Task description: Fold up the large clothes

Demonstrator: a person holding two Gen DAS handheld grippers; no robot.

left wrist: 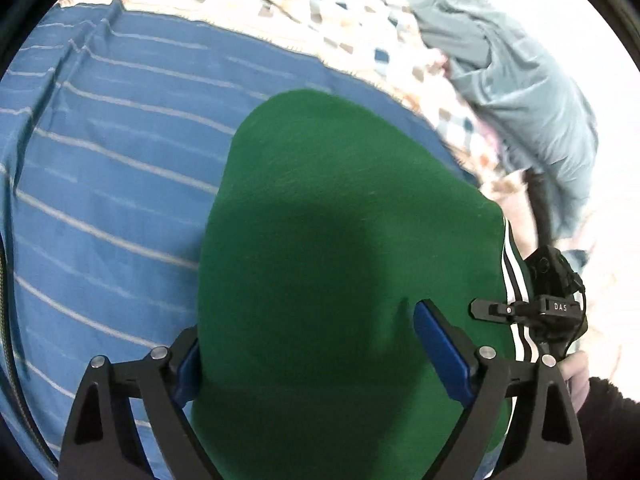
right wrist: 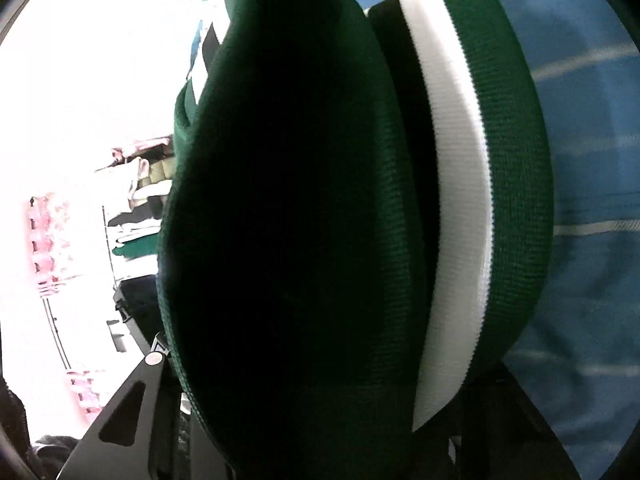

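A large green garment (left wrist: 320,240) with black and white side stripes lies spread over the blue striped bedsheet (left wrist: 100,168). My left gripper (left wrist: 312,356) is open, its blue-padded fingers (left wrist: 440,352) spread wide over the near end of the green cloth. My right gripper (left wrist: 532,308) shows at the garment's right edge in the left wrist view. In the right wrist view, bunched folds of the green garment (right wrist: 288,220) and its white-banded ribbed hem (right wrist: 460,200) fill the frame between the jaws, hiding the fingertips.
A grey-green garment (left wrist: 512,80) lies crumpled on a checkered quilt (left wrist: 320,12) at the far right. The blue striped sheet (right wrist: 592,200) stretches left of the green cloth. Shelves with folded clothes (right wrist: 136,216) stand beyond the bed.
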